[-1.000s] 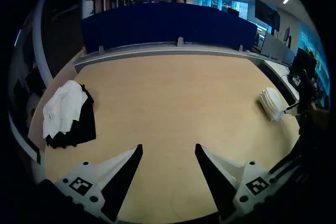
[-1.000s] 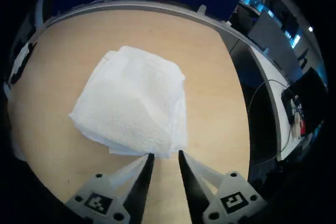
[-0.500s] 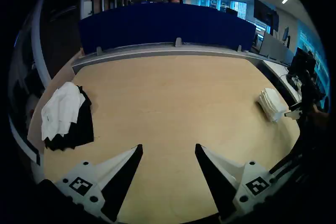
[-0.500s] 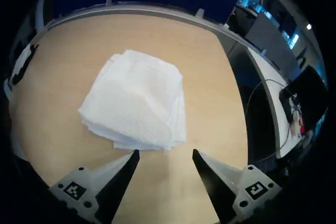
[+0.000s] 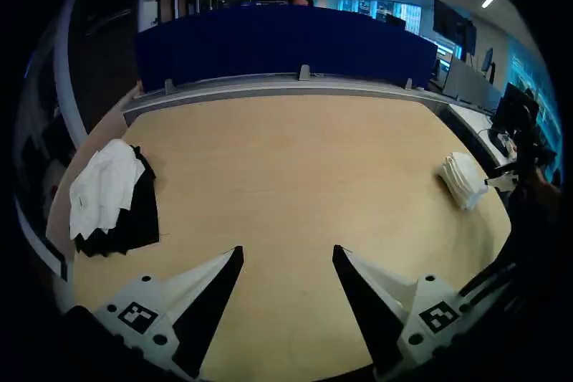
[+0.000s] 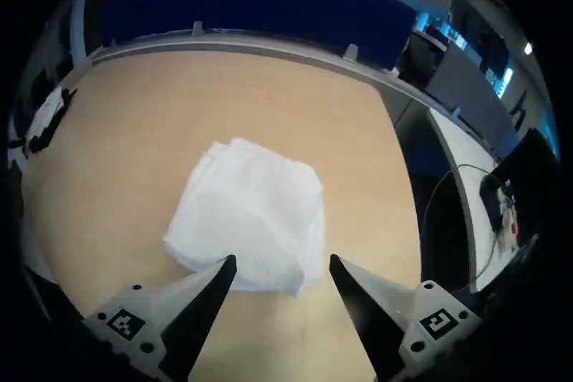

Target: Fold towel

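A folded stack of white towels (image 6: 252, 221) lies on the wooden table (image 6: 215, 110), just beyond my right gripper (image 6: 281, 269), whose fingers stand open and apart from the cloth. In the left gripper view the same stack (image 5: 464, 178) sits at the table's far right edge, with the right gripper (image 5: 503, 181) beside it. My left gripper (image 5: 286, 256) hovers open over bare wood near the front edge, holding nothing. A pile of white and black cloth (image 5: 113, 196) rests at the table's left side.
A blue divider panel (image 5: 286, 41) runs along the table's back edge. Monitors and cables (image 6: 512, 196) sit on a neighbouring desk to the right. The cloth pile (image 6: 44, 120) shows at the far left in the right gripper view.
My right gripper opened, let go of the towel stack's corner and pulled back and up from it. The left gripper barely moved.
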